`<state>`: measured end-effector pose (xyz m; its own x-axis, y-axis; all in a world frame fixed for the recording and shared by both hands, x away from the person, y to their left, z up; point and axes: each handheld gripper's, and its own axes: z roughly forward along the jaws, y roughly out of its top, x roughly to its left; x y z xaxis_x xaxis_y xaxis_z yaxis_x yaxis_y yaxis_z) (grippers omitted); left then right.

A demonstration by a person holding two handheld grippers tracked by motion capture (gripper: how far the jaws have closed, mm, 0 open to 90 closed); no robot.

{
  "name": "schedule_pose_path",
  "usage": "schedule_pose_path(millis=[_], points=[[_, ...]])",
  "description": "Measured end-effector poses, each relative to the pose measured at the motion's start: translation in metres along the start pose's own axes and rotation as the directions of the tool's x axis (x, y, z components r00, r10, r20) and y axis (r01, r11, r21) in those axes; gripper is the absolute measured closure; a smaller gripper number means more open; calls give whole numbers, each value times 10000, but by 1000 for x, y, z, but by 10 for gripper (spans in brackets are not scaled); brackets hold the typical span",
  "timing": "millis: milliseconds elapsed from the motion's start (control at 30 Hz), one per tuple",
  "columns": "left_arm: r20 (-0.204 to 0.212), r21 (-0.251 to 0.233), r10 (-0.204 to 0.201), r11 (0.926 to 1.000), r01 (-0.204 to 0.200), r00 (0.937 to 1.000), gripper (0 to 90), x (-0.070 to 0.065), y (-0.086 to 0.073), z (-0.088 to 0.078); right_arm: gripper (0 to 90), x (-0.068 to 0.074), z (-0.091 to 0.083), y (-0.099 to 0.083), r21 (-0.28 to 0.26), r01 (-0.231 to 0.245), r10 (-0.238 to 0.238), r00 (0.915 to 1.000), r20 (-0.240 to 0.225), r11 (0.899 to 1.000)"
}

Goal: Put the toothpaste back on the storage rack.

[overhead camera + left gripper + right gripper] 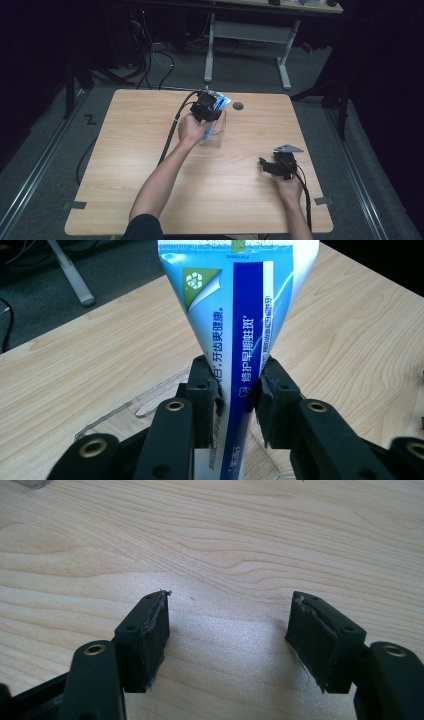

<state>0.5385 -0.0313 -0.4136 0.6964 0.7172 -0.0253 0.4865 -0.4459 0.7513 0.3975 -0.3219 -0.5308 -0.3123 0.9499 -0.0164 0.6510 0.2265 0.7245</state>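
Note:
A blue and white toothpaste tube [240, 315] stands between the jaws of my left gripper [238, 390], which is shut on its narrow lower part; the flat crimped end points away from the camera. In the high view the left gripper [206, 111] holds the tube [219, 106] over a clear plastic container [216, 134] near the table's far middle. The container's transparent rim [150, 399] shows just behind the jaws. My right gripper [272, 167] rests at the right side of the table, open, with bare wood between its pads [150, 635].
The wooden table [150, 150] has a small dark round hole [238, 106] near its far edge. A white-legged desk [250, 35] and cables stand on the floor beyond. Broad bare wood lies left and in front.

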Motion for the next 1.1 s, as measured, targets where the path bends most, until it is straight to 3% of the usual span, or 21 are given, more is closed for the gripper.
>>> schedule_pose_path(millis=[367,500,767,1100], points=[[160,-13,-123,9999,123,9998,663,0,0,-4,334,0,0,0,0,2,-2,10000,-1,10000],[-16,-16,-13,10000,13,10000,647,0,-3,-5,334,0,0,0,-3,13,-13,10000,-4,10000],[-144,13,-316,9995,317,9994,646,11,-13,-11,333,0,0,0,-3,14,-14,10000,-5,10000],[-312,-358,-319,9989,308,9990,638,14,-19,-25,333,0,0,0,-4,12,-12,10000,-6,10000]])
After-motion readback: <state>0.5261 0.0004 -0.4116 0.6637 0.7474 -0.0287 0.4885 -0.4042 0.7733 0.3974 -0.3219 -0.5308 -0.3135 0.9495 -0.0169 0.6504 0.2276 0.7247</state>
